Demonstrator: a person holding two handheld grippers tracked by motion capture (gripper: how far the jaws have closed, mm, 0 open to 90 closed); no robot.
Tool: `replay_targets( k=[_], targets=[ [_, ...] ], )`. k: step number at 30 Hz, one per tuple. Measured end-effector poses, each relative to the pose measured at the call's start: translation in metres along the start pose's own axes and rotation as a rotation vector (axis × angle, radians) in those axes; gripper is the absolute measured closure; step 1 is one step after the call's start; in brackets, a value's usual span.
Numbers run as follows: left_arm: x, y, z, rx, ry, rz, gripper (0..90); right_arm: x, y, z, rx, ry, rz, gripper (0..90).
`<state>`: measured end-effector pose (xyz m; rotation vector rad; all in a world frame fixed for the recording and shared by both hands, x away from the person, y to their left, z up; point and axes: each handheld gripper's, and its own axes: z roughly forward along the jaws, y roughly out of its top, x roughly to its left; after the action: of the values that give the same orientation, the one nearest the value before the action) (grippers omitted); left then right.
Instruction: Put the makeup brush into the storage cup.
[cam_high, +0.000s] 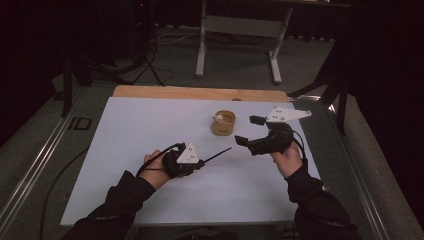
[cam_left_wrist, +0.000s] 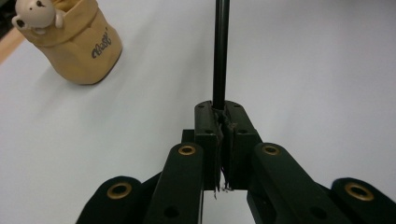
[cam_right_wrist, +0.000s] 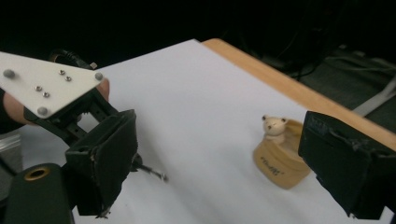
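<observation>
In the high view the left gripper (cam_high: 200, 162) sits low and left of centre on the white table (cam_high: 140, 130), with a hand (cam_high: 156, 170) wrapped round its body. Its jaws are pressed together on a thin black rod (cam_high: 217, 155), which slants up and to the right from the jaw tips over the table. In the left gripper view the rod (cam_left_wrist: 220, 51) runs straight up the middle of the frame from between the closed jaws to the top edge.

The right gripper (cam_high: 250, 130) is at centre right of the high view, held by the other hand (cam_high: 287, 160), with its grey plate uppermost. Its jaws stand spread wide with nothing between them; no earlier picture is there to compare. In the right gripper view the two black pads (cam_right_wrist: 109, 158) stand far apart at the lower left and lower right of the frame, and the left gripper (cam_right_wrist: 140, 165) shows past them at the left, with the rod tip (cam_right_wrist: 154, 172) poking out beside the left pad.

A small tan cup (cam_high: 223, 123) stands just above centre of the high view, near the right gripper's jaws and apart from them. A little bear figure (cam_high: 218, 118) sits at its rim. In the left gripper view the cup (cam_left_wrist: 81, 46) is at the upper left; in the right gripper view it (cam_right_wrist: 280, 163) is at the right, just beside the right-hand pad in the frame.

A wooden strip (cam_high: 200, 93) borders the table's far edge.
</observation>
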<state>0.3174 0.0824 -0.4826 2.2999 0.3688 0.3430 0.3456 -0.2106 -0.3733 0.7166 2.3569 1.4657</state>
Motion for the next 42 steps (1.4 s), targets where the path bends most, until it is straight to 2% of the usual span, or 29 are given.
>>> replay_targets(
  k=[3, 5, 7, 8, 9, 10, 12, 13, 14, 15, 16, 17, 18, 20, 21, 22, 25, 26, 27, 28, 29, 31, 32, 34, 35, 37, 40, 42],
  targets=[
    [0.002, -0.001, -0.003, -0.050, -0.032, -0.075, 86.8, 0.003, 0.000, -0.007, -0.040, -0.019, 0.003, 11.4],
    [0.004, -0.002, -0.005, -0.082, -0.048, -0.117, 86.8, 0.003, 0.000, -0.011, -0.076, -0.005, 0.027, 11.4],
    [0.006, -0.003, -0.006, -0.108, -0.062, -0.162, 86.8, 0.004, 0.000, -0.013, -0.087, -0.023, 0.045, 11.4],
    [0.006, -0.003, -0.006, -0.108, -0.062, -0.162, 86.8, 0.004, 0.000, -0.013, -0.087, -0.023, 0.045, 11.4],
    [0.008, -0.004, -0.008, -0.132, -0.083, -0.196, 86.8, 0.005, -0.001, -0.014, -0.094, -0.023, 0.056, 11.4],
    [0.008, -0.005, -0.008, -0.143, -0.091, -0.212, 86.8, 0.007, -0.002, -0.013, -0.095, -0.046, 0.069, 11.4],
    [0.010, -0.006, -0.010, -0.172, -0.113, -0.250, 86.8, 0.006, -0.006, -0.011, -0.094, -0.033, 0.102, 11.7],
    [0.010, -0.008, -0.011, -0.195, -0.125, -0.276, 86.8, 0.005, -0.007, -0.008, -0.083, -0.025, 0.124, 16.5],
    [0.010, -0.008, -0.011, -0.195, -0.125, -0.276, 86.8, 0.003, -0.009, -0.006, -0.077, -0.004, 0.149, 18.7],
    [0.010, -0.008, -0.011, -0.201, -0.129, -0.289, 86.8, 0.003, -0.009, -0.006, -0.077, -0.004, 0.149, 18.7],
    [0.010, -0.010, -0.011, -0.215, -0.141, -0.309, 86.8, -0.001, -0.013, -0.002, -0.073, 0.041, 0.207, 21.6],
    [0.011, -0.011, -0.010, -0.226, -0.152, -0.325, 86.8, -0.002, -0.015, 0.000, -0.070, 0.058, 0.231, 23.9],
    [0.011, -0.012, -0.010, -0.236, -0.160, -0.340, 86.8, -0.003, -0.017, 0.003, -0.069, 0.066, 0.246, 26.0],
    [0.011, -0.012, -0.010, -0.236, -0.160, -0.340, 86.8, -0.003, -0.018, 0.005, -0.068, 0.072, 0.256, 26.0],
    [0.013, -0.014, -0.010, -0.271, -0.195, -0.384, 86.8, -0.003, -0.018, 0.005, -0.068, 0.072, 0.256, 27.8],
    [0.014, -0.015, -0.010, -0.290, -0.212, -0.411, 86.8, -0.002, -0.022, 0.013, -0.056, 0.109, 0.285, 29.4],
    [0.015, -0.018, -0.010, -0.328, -0.236, -0.461, 86.8, -0.001, -0.026, 0.024, -0.053, 0.160, 0.335, 32.6],
    [0.015, -0.018, -0.010, -0.328, -0.236, -0.461, 86.8, -0.001, -0.026, 0.024, -0.053, 0.160, 0.335, 32.6],
    [0.017, -0.021, -0.010, -0.356, -0.260, -0.500, 86.8, -0.001, -0.027, 0.033, -0.058, 0.202, 0.382, 35.9],
    [0.018, -0.024, -0.009, -0.381, -0.283, -0.536, 86.8, -0.002, -0.028, 0.035, -0.061, 0.210, 0.396, 37.5],
    [0.018, -0.026, -0.008, -0.387, -0.298, -0.552, 86.8, -0.002, -0.028, 0.038, -0.067, 0.228, 0.414, 38.0],
    [0.018, -0.027, -0.007, -0.397, -0.307, -0.566, 86.8, -0.002, -0.028, 0.040, -0.071, 0.242, 0.428, 39.3],
    [0.019, -0.029, -0.006, -0.398, -0.328, -0.591, 86.8, -0.002, -0.027, 0.042, -0.069, 0.246, 0.436, 40.8],
    [0.017, -0.030, -0.005, -0.407, -0.348, -0.593, 86.8, -0.002, -0.027, 0.051, -0.060, 0.275, 0.450, 45.2],
    [0.017, -0.031, -0.004, -0.414, -0.377, -0.605, 86.8, -0.001, -0.027, 0.053, -0.053, 0.280, 0.452, 46.7],
    [0.016, -0.031, -0.004, -0.419, -0.381, -0.610, 86.8, 0.000, -0.027, 0.055, -0.045, 0.276, 0.451, 47.5],
    [0.015, -0.030, -0.002, -0.408, -0.391, -0.614, 86.8, 0.002, -0.028, 0.064, -0.028, 0.309, 0.474, 52.2],
    [0.015, -0.029, 0.000, -0.399, -0.389, -0.601, 86.8, 0.003, -0.028, 0.068, -0.027, 0.320, 0.482, 55.1]
  ],
)
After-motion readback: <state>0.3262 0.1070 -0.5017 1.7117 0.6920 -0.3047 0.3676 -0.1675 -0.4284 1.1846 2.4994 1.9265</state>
